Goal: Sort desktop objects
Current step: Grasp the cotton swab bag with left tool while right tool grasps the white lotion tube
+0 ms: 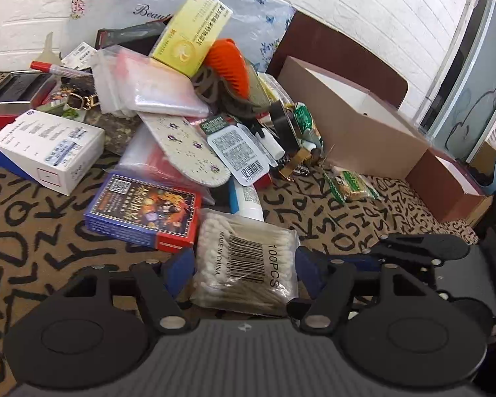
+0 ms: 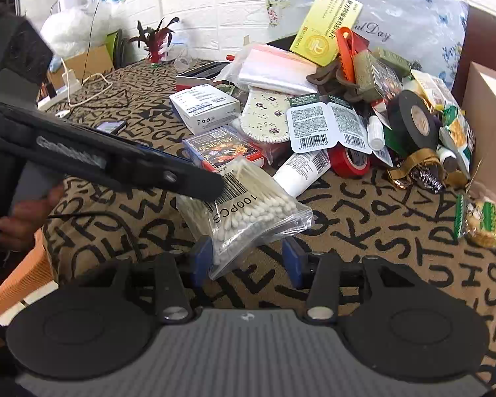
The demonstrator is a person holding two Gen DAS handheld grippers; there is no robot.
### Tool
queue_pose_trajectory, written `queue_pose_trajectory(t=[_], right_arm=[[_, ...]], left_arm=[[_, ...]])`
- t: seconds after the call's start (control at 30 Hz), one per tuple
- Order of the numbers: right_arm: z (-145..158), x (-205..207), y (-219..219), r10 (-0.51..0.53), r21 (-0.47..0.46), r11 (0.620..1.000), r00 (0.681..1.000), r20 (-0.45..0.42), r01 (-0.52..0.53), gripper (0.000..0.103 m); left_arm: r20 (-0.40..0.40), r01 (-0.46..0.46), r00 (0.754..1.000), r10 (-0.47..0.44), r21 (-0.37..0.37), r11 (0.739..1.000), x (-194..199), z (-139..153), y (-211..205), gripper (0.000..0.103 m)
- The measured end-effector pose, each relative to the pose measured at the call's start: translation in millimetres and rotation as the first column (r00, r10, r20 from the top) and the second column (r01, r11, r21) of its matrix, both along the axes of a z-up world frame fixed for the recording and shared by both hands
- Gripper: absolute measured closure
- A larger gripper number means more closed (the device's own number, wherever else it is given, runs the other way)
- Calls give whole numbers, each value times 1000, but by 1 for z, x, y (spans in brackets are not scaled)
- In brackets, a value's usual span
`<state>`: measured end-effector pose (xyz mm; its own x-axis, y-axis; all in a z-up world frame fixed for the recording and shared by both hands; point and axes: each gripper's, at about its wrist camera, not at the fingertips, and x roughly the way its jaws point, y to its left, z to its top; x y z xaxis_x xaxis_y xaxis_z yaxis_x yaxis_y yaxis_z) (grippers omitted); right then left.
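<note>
Swab bag [image 1: 248,251], clear plastic and printed "100PCS", is noted on the lettered tablecloth [image 1: 347,218] at the near edge of the clutter pile, just beside the playing-card box [image 1: 142,211] and the white tube [image 1: 248,198].

Left gripper [image 1: 244,269]: fingers spread, with the bag's width lying between the blue pads. No firm pinch is seen.

Right gripper [image 2: 248,259]: fingers spread. Only the bag's near corner lies between them, against one pad at most.

Orientation: in the left wrist view the long axis runs away from the camera toward the pile, with the barcode lettering read along it. In the right wrist view it lies diagonally, one corner aimed at the right gripper.

Risks, as judged:
- A pinch on the corner film alone is likely to slip or let the bag swing.
- With both grippers crowded on one bag, finger contact between them is possible.
- The card box could be dragged if the left fingers are closed off-centre.
</note>
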<state>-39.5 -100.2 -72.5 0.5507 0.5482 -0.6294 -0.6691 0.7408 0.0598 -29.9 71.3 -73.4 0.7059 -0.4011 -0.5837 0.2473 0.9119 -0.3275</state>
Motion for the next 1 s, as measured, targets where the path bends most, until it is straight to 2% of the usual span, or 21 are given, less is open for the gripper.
queue_pose_trajectory(t=[0.17, 0.23, 0.33, 0.4, 0.47, 0.53, 0.67, 0.77, 0.9, 1.0], right_arm=[[7, 3, -12, -84, -59, 994, 995, 44, 87, 54], [9, 7, -18, -133, -84, 987, 989, 66, 138, 54], [13, 18, -31, -236, -87, 966, 968, 80, 243, 54], [14, 26, -35, -272, -86, 956, 958, 89, 280, 54], [15, 30, -31, -265, -74, 959, 959, 103, 273, 55], [15, 34, -24, -242, -48, 968, 965, 97, 248, 55], [14, 47, 0, -181, 4, 984, 982, 55, 181, 55], [8, 61, 22, -141, 29, 990, 990, 6, 140, 55], [-7, 83, 35, -169, 42, 984, 983, -70, 172, 55], [-10, 83, 23, -167, 59, 983, 982, -91, 172, 63]], left_arm=[[-14, 0, 1000, 0, -24, 1000, 4, -4, -4, 32], [-7, -3, 1000, 3, -20, 1000, 3, -3, -7, 27], [16, 23, 1000, -23, 31, 999, 2, -5, -19, 16], [25, 47, 998, -50, 97, 994, 3, -11, -29, 17], [6, 58, 998, -60, 156, 986, 5, -18, -33, 30], [22, 40, 999, -44, 169, 985, 3, -17, -26, 30], [4, -41, 999, 41, 185, 982, -2, -15, -4, 30], [-10, -75, 997, 78, 155, 985, -3, -16, 9, 30], [-5, -75, 997, 78, 181, 981, -2, -16, 3, 30], [-6, -75, 997, 77, 177, 981, -1, -16, 1, 30]])
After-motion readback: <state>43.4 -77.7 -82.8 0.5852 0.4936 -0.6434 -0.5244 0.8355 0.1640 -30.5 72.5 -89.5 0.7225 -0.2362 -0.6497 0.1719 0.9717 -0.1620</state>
